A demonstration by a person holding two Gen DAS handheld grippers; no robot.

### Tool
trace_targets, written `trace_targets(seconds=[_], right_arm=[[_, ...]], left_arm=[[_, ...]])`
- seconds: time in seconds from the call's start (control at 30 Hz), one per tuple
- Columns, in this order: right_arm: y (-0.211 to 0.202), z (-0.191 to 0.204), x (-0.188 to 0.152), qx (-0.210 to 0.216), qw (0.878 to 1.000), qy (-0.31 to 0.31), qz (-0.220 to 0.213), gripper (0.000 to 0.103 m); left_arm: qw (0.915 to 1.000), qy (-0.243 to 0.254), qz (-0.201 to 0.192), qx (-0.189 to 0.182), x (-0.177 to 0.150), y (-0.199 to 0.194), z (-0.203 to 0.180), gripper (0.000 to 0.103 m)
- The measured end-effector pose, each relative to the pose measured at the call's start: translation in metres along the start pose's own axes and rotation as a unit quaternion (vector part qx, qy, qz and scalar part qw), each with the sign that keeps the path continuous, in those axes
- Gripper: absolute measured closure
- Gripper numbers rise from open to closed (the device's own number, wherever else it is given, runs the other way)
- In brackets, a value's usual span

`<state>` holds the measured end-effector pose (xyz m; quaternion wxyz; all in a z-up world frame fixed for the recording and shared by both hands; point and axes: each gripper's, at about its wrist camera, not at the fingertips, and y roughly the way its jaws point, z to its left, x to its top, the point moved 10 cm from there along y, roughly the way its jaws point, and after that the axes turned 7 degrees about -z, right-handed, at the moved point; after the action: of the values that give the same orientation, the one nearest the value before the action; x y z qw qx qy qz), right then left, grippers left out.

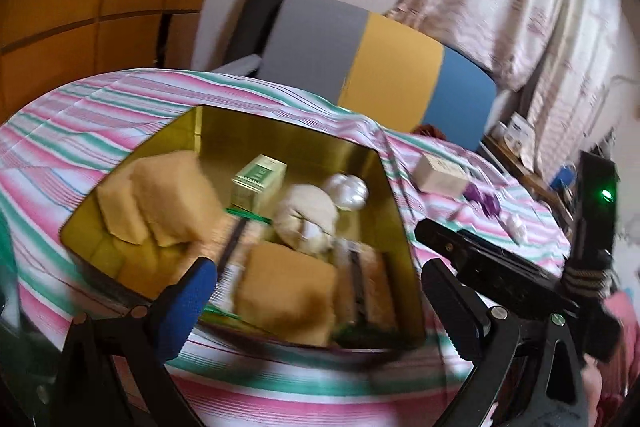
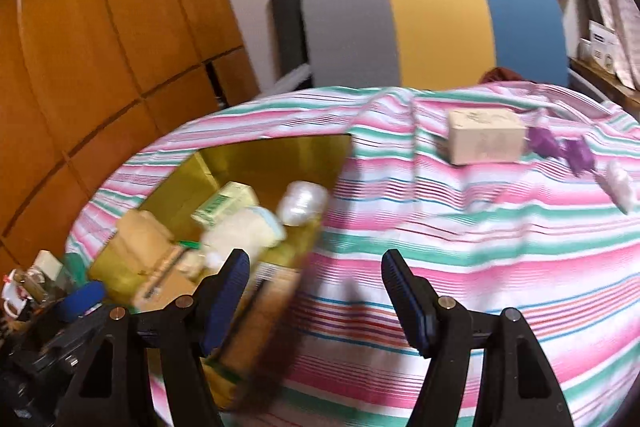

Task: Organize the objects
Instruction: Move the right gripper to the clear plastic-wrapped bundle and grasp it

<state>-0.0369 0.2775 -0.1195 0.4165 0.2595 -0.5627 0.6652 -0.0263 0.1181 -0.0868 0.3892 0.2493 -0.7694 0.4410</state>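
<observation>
A gold tin lies open on the striped cloth and holds tan blocks, a green-and-white carton, a cream bundle and a pearly round thing. My left gripper hovers open over the tin's near half, with nothing between its fingers. In the right wrist view the tin sits at the left. My right gripper is open above the tin's right wall and grips nothing. A cream box, purple pieces and a small white piece lie on the cloth to the right.
The striped cloth covers a round table. Behind it stands a chair with a grey, yellow and blue back. Wooden cupboards fill the left, curtains the right. Small clutter sits beyond the table's left edge.
</observation>
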Motion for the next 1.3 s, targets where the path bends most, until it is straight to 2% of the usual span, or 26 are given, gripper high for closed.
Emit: trace_targets(seconds=[0.27, 0.57, 0.63, 0.83, 0.93, 1.1, 1.3], right_arm=[[-0.010, -0.082, -0.013, -0.074, 0.996, 0.038, 0.014, 0.033], [-0.023, -0.192, -0.033, -0.171, 0.982, 0.068, 0.049, 0.033], [-0.027, -0.226, -0.033, -0.200, 0.975, 0.082, 0.059, 0.033], [-0.040, -0.307, -0.009, -0.256, 0.958, 0.119, 0.039, 0.033], [-0.039, -0.341, 0.020, -0.267, 0.956, 0.118, 0.005, 0.033], [-0.022, -0.370, 0.055, -0.283, 0.955, 0.087, -0.015, 0.033], [0.009, -0.387, 0.060, -0.281, 0.957, 0.078, -0.008, 0.033]], left_arm=[[0.9976, 0.049, 0.031, -0.038, -0.020, 0.005, -0.048, 0.000], [0.9874, 0.113, 0.067, -0.087, -0.044, 0.014, -0.114, 0.000], [0.9832, 0.128, 0.081, -0.101, -0.052, 0.016, -0.131, 0.000], [0.9731, 0.151, 0.116, -0.130, -0.075, 0.023, -0.163, 0.000], [0.9699, 0.157, 0.130, -0.133, -0.084, 0.027, -0.172, 0.000], [0.9697, 0.156, 0.140, -0.126, -0.088, 0.032, -0.171, 0.000], [0.9728, 0.136, 0.150, -0.111, -0.086, 0.041, -0.161, 0.000]])
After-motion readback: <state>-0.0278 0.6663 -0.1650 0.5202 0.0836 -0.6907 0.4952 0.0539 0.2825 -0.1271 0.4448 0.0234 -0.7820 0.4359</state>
